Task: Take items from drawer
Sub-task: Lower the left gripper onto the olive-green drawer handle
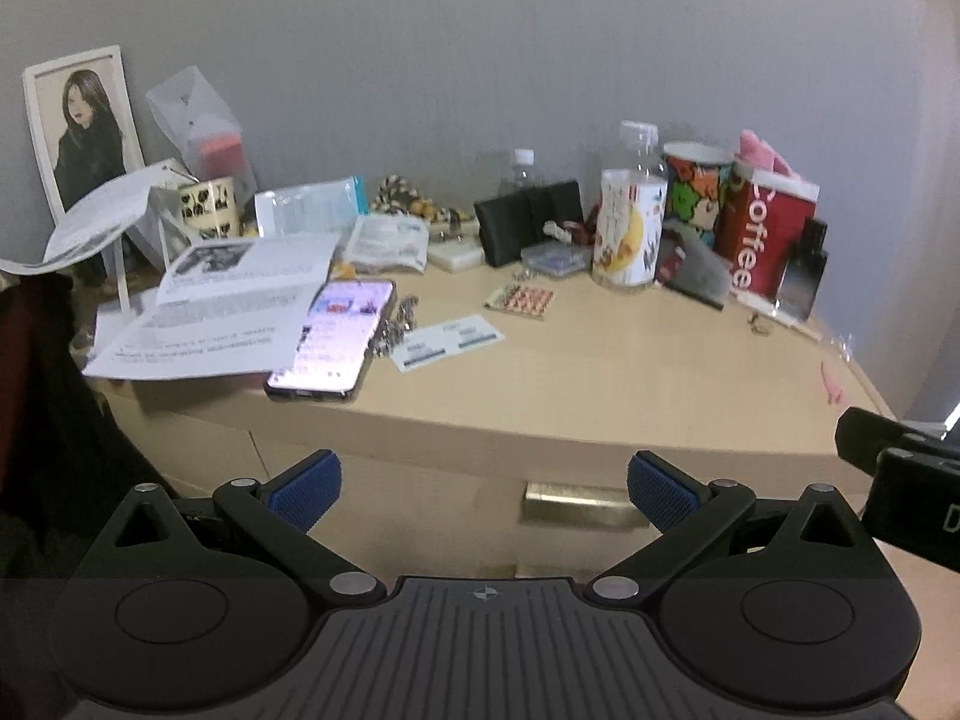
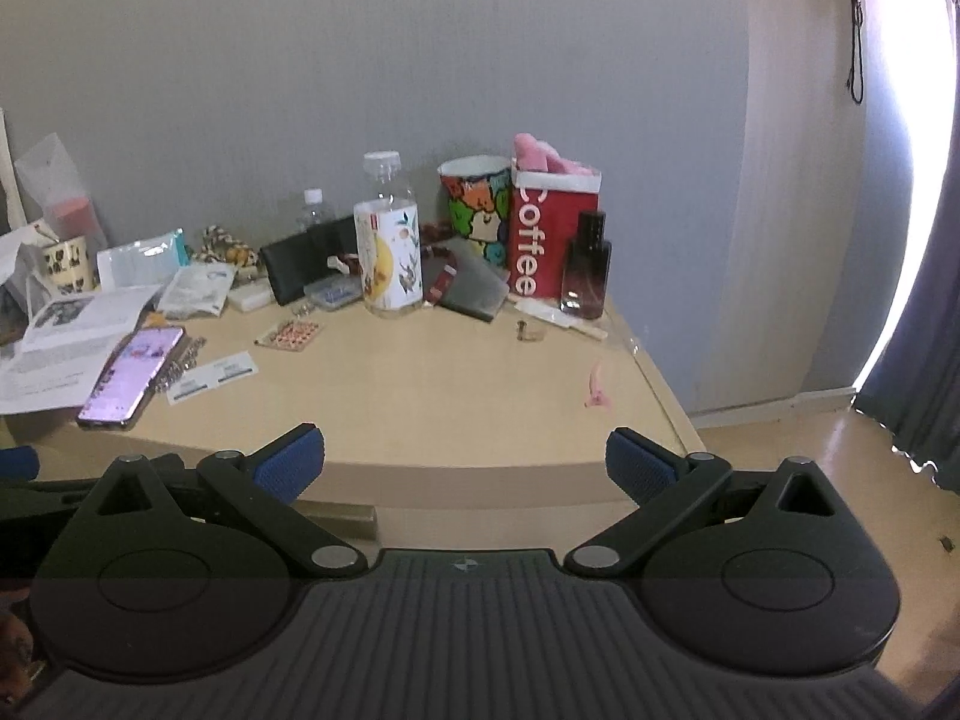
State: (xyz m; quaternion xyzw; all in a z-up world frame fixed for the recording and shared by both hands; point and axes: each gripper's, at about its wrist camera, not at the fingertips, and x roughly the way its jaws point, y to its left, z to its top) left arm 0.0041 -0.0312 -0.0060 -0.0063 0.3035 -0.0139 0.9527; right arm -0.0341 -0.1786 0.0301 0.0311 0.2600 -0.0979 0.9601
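Both black hand-held grippers, left (image 1: pixel 485 489) and right (image 2: pixel 465 462), are held spread and empty before the shut pale wooden drawer front (image 1: pixel 420 516), whose horizontal brass handle (image 1: pixel 576 503) is seen just ahead of the left gripper's right finger, the nearer.

Dim, soft-focus fisheye views (edges bowed, corners vignetted); daylight glares by the curtain (image 2: pixel 918 324) at right.

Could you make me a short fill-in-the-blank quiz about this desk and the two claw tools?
1. The word printed on the red bag is ____.
2. The brass drawer handle sits below the desk edge; the drawer is ____.
3. Both the left gripper and the right gripper are ____ and hold nothing.

Answers: Coffee; closed; open
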